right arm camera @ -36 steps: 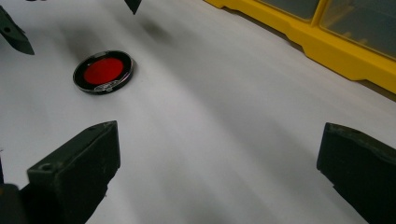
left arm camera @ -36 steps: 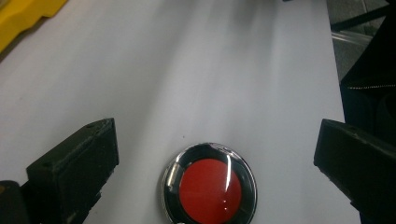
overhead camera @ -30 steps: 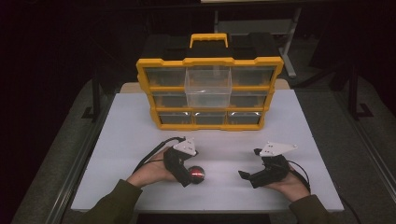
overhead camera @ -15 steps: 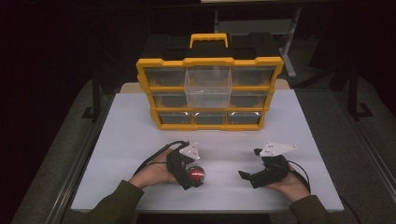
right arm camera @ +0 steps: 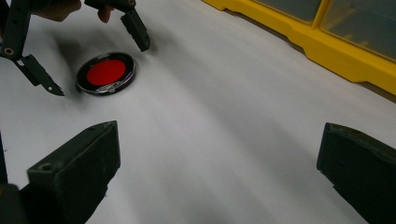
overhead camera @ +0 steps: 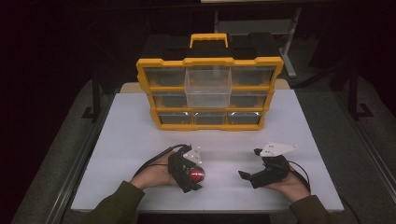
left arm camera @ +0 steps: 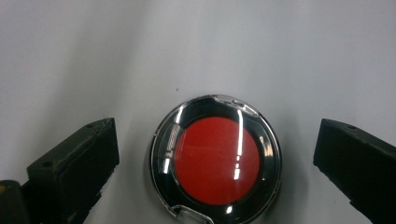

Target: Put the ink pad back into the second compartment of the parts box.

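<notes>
— Where is the red disc [left arm camera: 216, 160] found, and is any writing seen on it?

— It lies flat on the white table [overhead camera: 299, 119], between the spread jaws of the left gripper [overhead camera: 192, 175], untouched; no lettering can be made out.

— And the right gripper [overhead camera: 250, 164]?

— Jaws held apart, nothing between them; open tabletop separates it from the yellow drawer organizer [overhead camera: 209, 93].

I wear olive-green sleeves [overhead camera: 116, 201] down to both wrists. My left gripper [overhead camera: 187, 173] and right gripper [overhead camera: 254, 169] are matte black, each with two blocky jaws showing a small round screw hole near the tip. Each carries a pale grey three-cornered plate [overhead camera: 276, 149] on top and trails a thin black cable [overhead camera: 154, 159]
</notes>
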